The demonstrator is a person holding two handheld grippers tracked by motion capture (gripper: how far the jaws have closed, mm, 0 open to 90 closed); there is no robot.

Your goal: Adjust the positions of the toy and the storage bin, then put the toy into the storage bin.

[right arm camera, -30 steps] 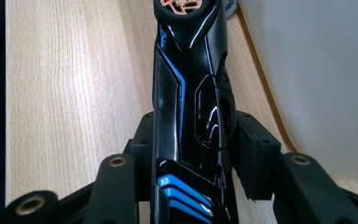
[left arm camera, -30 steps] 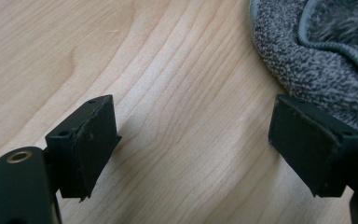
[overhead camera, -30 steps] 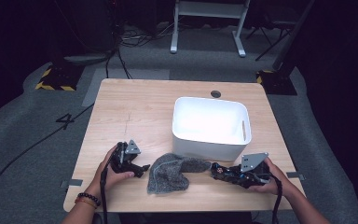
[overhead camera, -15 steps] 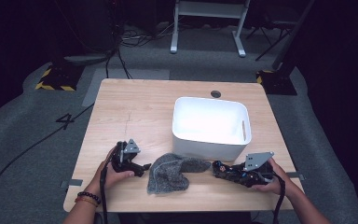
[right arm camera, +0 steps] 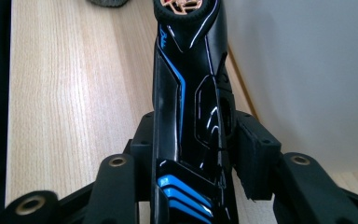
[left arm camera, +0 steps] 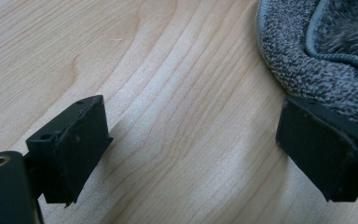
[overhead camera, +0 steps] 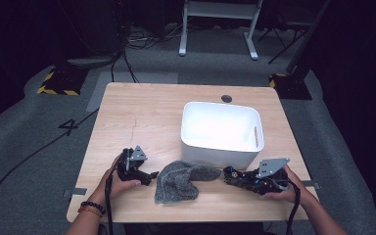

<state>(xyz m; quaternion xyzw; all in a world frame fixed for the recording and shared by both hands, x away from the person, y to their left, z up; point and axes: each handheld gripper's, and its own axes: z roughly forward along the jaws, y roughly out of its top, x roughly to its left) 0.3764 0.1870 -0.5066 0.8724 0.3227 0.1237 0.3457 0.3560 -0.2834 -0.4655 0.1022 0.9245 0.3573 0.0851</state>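
A crumpled grey cloth (overhead camera: 178, 181) lies near the table's front edge. My left gripper (overhead camera: 152, 176) rests just left of it, open; its jaws have just been opening, with only bare wood between them (left arm camera: 191, 144). The cloth (left arm camera: 307, 51) lies beside and behind the right-hand pad (left arm camera: 321, 144), apart from the left one. My right gripper (overhead camera: 240, 178) lies right of the cloth, pointing at it, shut on a glossy black-and-blue device (right arm camera: 186, 93) with a copper-coloured tip. That device (overhead camera: 230, 172) sticks out toward the cloth.
A white plastic bin (overhead camera: 215, 156) stands just behind the cloth and both grippers; its wall (right arm camera: 307, 70) is close beside the held device. The wooden table (overhead camera: 142, 117) is bare to the bin's left. Cables and stand legs are on the floor beyond.
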